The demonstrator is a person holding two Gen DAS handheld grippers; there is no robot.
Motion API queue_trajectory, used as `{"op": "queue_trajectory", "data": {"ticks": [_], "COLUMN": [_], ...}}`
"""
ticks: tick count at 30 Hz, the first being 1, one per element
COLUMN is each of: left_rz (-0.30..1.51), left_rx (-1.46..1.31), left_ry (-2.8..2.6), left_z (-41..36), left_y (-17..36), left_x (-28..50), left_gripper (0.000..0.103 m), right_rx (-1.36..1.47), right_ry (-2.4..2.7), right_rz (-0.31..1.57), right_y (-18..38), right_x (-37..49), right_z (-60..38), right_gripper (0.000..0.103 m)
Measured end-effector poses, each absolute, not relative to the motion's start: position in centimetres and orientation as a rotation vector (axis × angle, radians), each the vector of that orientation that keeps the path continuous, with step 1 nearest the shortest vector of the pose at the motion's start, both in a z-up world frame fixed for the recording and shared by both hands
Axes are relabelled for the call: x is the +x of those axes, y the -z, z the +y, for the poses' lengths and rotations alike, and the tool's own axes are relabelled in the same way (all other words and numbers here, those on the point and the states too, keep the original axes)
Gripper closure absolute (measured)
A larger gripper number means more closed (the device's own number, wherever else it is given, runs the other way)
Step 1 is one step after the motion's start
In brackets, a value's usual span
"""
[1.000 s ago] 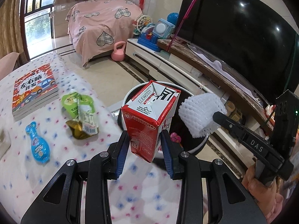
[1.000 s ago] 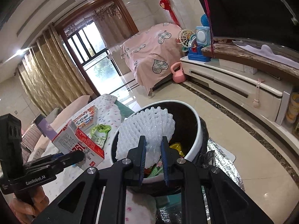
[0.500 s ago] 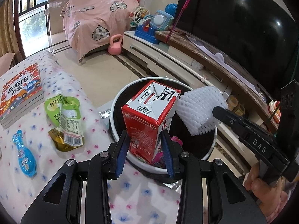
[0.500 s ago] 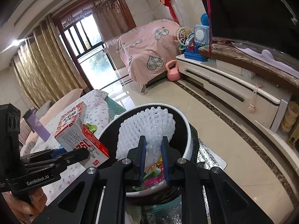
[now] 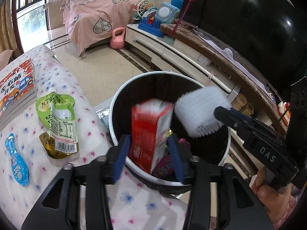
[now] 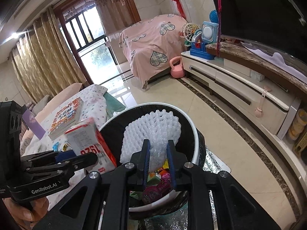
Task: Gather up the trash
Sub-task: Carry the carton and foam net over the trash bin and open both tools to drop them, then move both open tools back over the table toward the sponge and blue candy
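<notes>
Left hand-held gripper [image 5: 148, 153]: jaws spread wider than the red-and-white carton [image 5: 150, 132], a gap visible on both sides, so nothing is clamped. The carton is motion-blurred, tilted, between the blue pads and over the mouth of the trash bin [image 5: 115, 103]; whether it touches either pad cannot be told. In the right wrist view the carton [image 6: 90, 143] is seen at the bin's left rim, beside the left hand-held gripper's finger.

Right hand-held gripper [image 6: 157, 156]: jaws nearly closed, pinching the lower edge of the white foam net [image 6: 153, 130]. The net is held over the bin opening, above the coloured wrappers [image 6: 159, 184] lying inside.

Bin: black liner, white rim [image 6: 193, 134], standing on the floor just beside the tabletop [image 5: 63, 80] with its dotted cloth.

On the tabletop, apart from the bin: a green pouch [image 5: 57, 118], a blue sachet [image 5: 17, 163], a stack of books [image 5: 15, 88].
</notes>
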State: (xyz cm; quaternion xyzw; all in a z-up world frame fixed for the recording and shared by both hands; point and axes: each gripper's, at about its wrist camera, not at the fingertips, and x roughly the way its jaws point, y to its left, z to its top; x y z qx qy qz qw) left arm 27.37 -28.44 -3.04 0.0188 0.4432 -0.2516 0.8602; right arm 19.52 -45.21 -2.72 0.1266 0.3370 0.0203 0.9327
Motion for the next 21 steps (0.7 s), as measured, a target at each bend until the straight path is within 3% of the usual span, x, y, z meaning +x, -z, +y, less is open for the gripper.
{"op": "queue_trajectory", "data": {"ticks": [1, 3, 4, 8, 16, 21], "left_rz": [0.923, 0.913, 0.914, 0.908, 0.903, 0.881], "left_rx": [0.033, 0.021, 0.015, -0.014, -0.095, -0.134], "left_ry": [0.525, 0.524, 0.523, 0.512, 0.438, 0.385], "left_z": [-28.2, -27.6, -27.2, -25.5, -19.7, -15.9], "left_y": [2.9, 2.7, 2.7, 2.6, 2.9, 2.9], "left_x": [27.3, 26.9, 26.8, 25.8, 23.6, 22.2], "left_gripper": [0.041, 0.04, 0.04, 0.037, 0.036, 0.031], "right_rx": [0.263, 0.276, 0.277, 0.293, 0.317, 0.339], "right_ry": [-0.042, -0.047, -0.044, -0.051, -0.083, -0.122], "right_rz": [0.692, 0.692, 0.686, 0.67, 0.646, 0.644], "right_y": [2.8, 2.8, 2.7, 2.5, 2.2, 2.3], "right_x": [19.7, 19.5, 19.4, 18.8, 17.3, 16.4], "right_z": [-45.3, -45.5, -45.5, -45.5, -43.4, -41.3], "right_gripper": [0.063, 0.045, 0.04, 0.037, 0.015, 0.01]}}
